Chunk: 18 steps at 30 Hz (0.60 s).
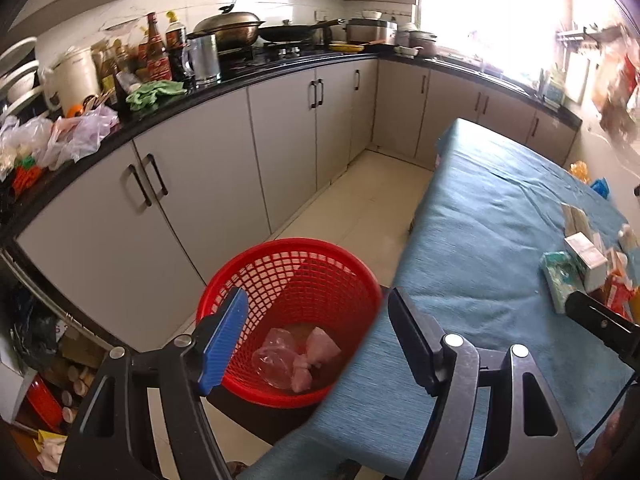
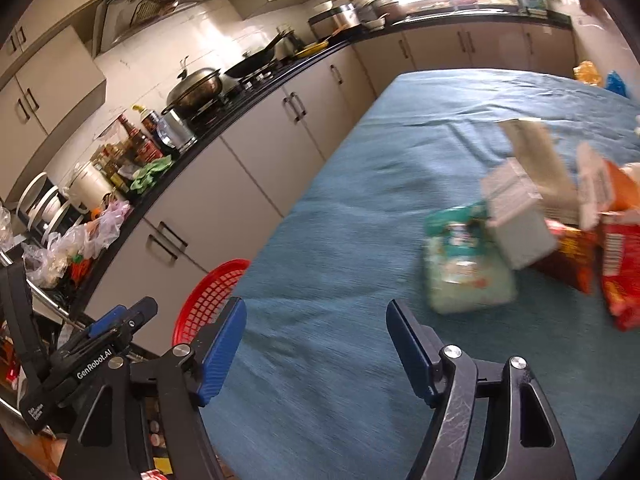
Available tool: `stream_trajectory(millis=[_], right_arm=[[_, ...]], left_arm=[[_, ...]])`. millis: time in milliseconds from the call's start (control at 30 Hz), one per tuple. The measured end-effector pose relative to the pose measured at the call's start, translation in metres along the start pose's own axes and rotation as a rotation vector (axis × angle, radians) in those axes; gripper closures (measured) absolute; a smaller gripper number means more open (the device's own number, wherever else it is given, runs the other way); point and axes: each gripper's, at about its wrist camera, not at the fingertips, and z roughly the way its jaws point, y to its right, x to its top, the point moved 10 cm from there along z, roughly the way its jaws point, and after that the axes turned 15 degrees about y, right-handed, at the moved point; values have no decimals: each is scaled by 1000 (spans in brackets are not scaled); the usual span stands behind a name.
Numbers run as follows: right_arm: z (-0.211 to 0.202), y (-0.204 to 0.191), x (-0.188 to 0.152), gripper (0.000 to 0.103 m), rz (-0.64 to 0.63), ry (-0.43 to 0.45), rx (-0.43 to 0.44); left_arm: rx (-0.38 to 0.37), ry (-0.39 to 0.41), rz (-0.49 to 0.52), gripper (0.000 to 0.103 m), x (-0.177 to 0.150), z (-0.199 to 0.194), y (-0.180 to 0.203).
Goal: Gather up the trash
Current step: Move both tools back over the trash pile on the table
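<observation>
A red mesh basket (image 1: 280,272) stands on a dark stool against the near edge of the blue-clothed table (image 1: 488,216). Crumpled clear and pinkish wrappers (image 1: 296,356) lie at its bottom. My left gripper (image 1: 318,312) hangs open above the basket's right rim, nothing between its fingers. My right gripper (image 2: 316,316) is open over bare blue cloth (image 2: 360,208), also empty. Ahead and to its right lie a green tissue pack (image 2: 468,260), a white box (image 2: 516,220) and red snack bags (image 2: 620,272), all blurred. The basket's rim (image 2: 208,300) shows to the left of it.
A black kitchen counter (image 1: 256,76) with grey cabinets runs along the left, loaded with a wok (image 1: 232,28), bottles (image 1: 160,48) and plastic bags (image 1: 76,136). Pale tiled floor (image 1: 360,208) separates it from the table. Cluttered shelves (image 1: 52,360) sit low on the left.
</observation>
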Motion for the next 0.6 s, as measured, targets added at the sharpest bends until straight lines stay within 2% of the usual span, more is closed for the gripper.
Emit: stream_trajectory(millis=[200,333,467,600], right_arm=[[-37,39,2,24,23,37,-49],[-66,75,3,21,46,66,-96],[-97,116,5,19,75,99,-163],[-126,156,8,18,105,129,-238]], left_arm=[[-32,-11,34,30,-2,-8,31],[-80,-28,39,29,-3,-9,53],[-145,-48,48,28,-8,-7,84],[-246,-91,55,28,-14,-2,123]])
